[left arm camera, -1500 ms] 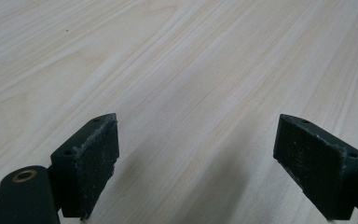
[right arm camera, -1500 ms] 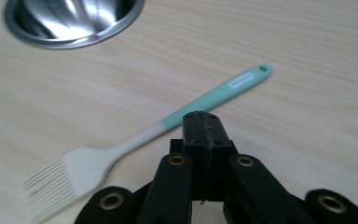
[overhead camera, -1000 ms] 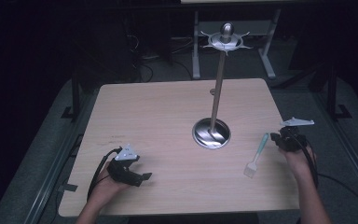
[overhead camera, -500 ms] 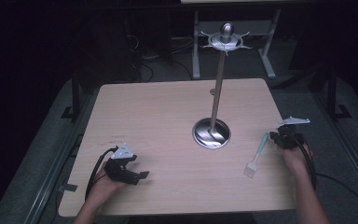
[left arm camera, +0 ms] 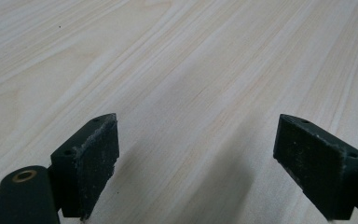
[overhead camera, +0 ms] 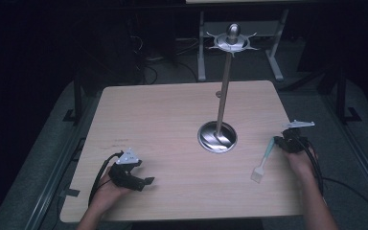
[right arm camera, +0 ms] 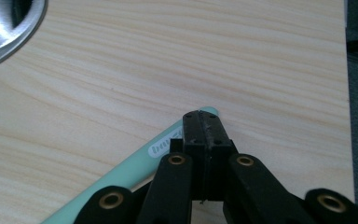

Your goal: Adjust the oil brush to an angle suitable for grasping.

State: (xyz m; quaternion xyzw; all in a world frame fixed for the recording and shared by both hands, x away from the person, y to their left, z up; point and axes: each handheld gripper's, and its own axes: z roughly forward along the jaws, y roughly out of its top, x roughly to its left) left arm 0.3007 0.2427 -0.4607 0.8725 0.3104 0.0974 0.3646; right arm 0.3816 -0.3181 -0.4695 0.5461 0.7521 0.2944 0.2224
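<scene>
A mint-green brush (overhead camera: 264, 160) with a pale head lies flat on the wooden table (overhead camera: 172, 115) at the right. In the right gripper view its handle (right arm camera: 135, 168) runs under my right gripper (right arm camera: 201, 122) from the lower left, and its rounded end shows just past the tips. That gripper (overhead camera: 278, 142) is shut, pads pressed together with nothing between them; whether it touches the handle I cannot tell. My left gripper (overhead camera: 148, 181) rests near the front left of the table, its jaws wide open (left arm camera: 198, 163) over bare wood.
A metal stand rises mid-table: a round shiny base (overhead camera: 216, 136), a thin pole and a hooked disc on top (overhead camera: 231, 42). The base's rim shows in the right gripper view (right arm camera: 4, 28). The table's right edge (right arm camera: 347, 93) is close to my right gripper.
The right hand has sunk slightly toward the table at the brush's handle end. The brush and the left gripper have stayed put.
</scene>
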